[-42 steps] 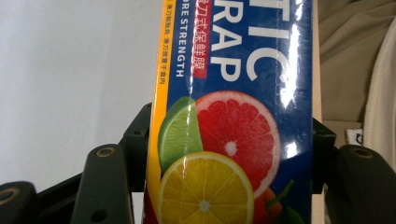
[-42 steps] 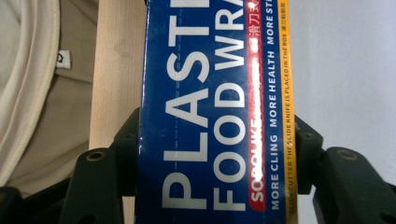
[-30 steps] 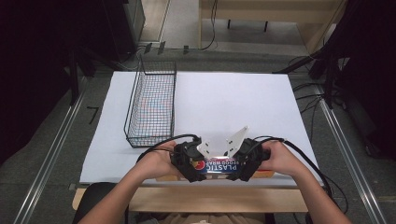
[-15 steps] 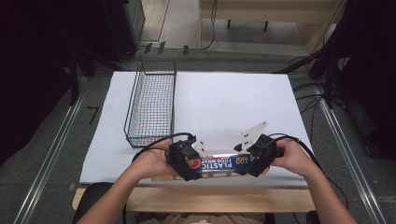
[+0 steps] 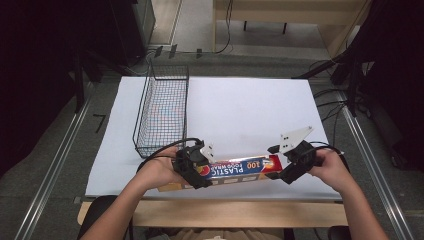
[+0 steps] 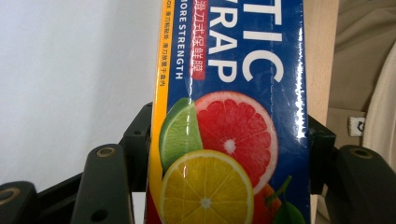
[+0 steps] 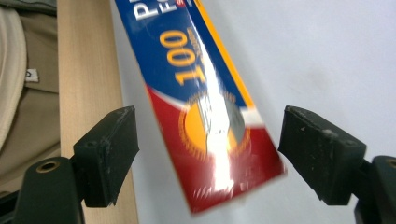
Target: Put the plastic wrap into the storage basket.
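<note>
Your left gripper (image 5: 196,166) alone pinches the plastic food wrap box (image 5: 235,167) at the table's near edge (image 5: 200,206); your right gripper (image 5: 290,167), jaws just spreading, stands clear, so the far end could sag or twist loose.

Lab-style recording rig: white-covered table (image 5: 250,105), metal rails (image 5: 55,165) alongside, loose cables (image 5: 330,100), dark surroundings.

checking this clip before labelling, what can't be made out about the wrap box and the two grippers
- Plastic wrap box, high view: its left end is hidden by the left gripper.
- Box, left gripper view: lettering cut off by the top edge.
- Box tip, right gripper view: print blurred and glared.
- Right gripper, high view: too small to judge the jaw gap.
</note>
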`<state>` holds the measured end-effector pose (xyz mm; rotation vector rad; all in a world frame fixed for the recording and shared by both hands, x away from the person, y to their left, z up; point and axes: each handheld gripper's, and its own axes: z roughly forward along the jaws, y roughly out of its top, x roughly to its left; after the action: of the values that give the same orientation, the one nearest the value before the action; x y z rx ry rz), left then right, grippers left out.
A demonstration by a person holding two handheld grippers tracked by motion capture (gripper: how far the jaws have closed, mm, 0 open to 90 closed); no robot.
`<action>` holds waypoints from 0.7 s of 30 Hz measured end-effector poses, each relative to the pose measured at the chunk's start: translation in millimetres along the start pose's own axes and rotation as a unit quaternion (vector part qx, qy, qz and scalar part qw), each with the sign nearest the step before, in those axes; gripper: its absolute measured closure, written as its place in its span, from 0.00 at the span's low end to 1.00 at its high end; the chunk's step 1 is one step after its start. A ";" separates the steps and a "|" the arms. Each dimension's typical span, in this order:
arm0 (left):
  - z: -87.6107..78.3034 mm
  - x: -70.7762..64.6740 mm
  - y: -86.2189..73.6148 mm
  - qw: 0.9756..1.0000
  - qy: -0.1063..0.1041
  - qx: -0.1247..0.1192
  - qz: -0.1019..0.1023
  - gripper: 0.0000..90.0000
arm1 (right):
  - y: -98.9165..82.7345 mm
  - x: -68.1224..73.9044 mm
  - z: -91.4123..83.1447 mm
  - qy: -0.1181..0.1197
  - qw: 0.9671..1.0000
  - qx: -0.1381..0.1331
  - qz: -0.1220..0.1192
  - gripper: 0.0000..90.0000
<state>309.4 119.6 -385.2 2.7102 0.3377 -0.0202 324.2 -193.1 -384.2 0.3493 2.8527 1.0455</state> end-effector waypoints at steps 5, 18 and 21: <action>-3.3 2.7 -3.3 1.000 0.006 0.002 -0.007 0.44 | -10.6 -6.0 -6.7 -0.018 1.000 -0.008 0.020 0.23; -20.0 12.5 -10.0 0.999 0.022 -0.016 -0.044 0.44 | -29.9 -16.0 -4.9 -0.051 0.997 -0.023 0.047 0.23; -25.2 16.0 -11.8 0.998 0.021 -0.024 -0.059 0.44 | -34.9 -18.5 -0.4 -0.053 0.996 -0.024 0.064 0.23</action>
<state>321.2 143.9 -367.8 2.6434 0.5033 0.0126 335.6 -223.7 -406.5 0.5722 2.7378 1.0784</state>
